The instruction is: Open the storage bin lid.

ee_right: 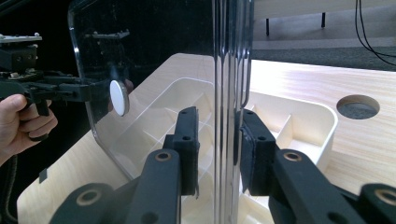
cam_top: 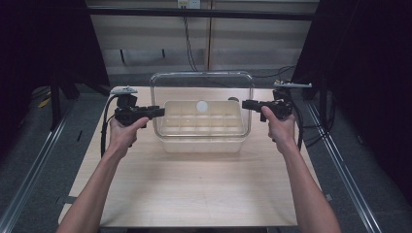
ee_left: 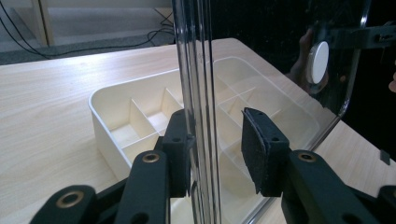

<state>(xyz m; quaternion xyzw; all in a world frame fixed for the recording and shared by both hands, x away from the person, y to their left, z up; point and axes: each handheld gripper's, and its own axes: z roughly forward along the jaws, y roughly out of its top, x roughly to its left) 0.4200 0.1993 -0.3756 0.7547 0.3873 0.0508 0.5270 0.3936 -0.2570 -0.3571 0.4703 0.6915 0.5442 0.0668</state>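
Clear lid [cam_top: 201, 80] upright, white knob [cam_top: 202, 105], cream divided box [cam_top: 203, 127]

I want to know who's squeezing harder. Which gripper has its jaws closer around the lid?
The right gripper: both jaws sit near the lid. The left gripper leaves a gap.

Glossy clear plastic lid [cam_top: 201, 104]; matt cream plastic box [ee_left: 140, 116]; pale wood table [cam_top: 194, 189].

The compartment box [cam_top: 203, 127] was cream, its lid [cam_top: 201, 80] clear with a white knob [cam_top: 202, 105]; the counter [cam_top: 194, 189] was pale wood.
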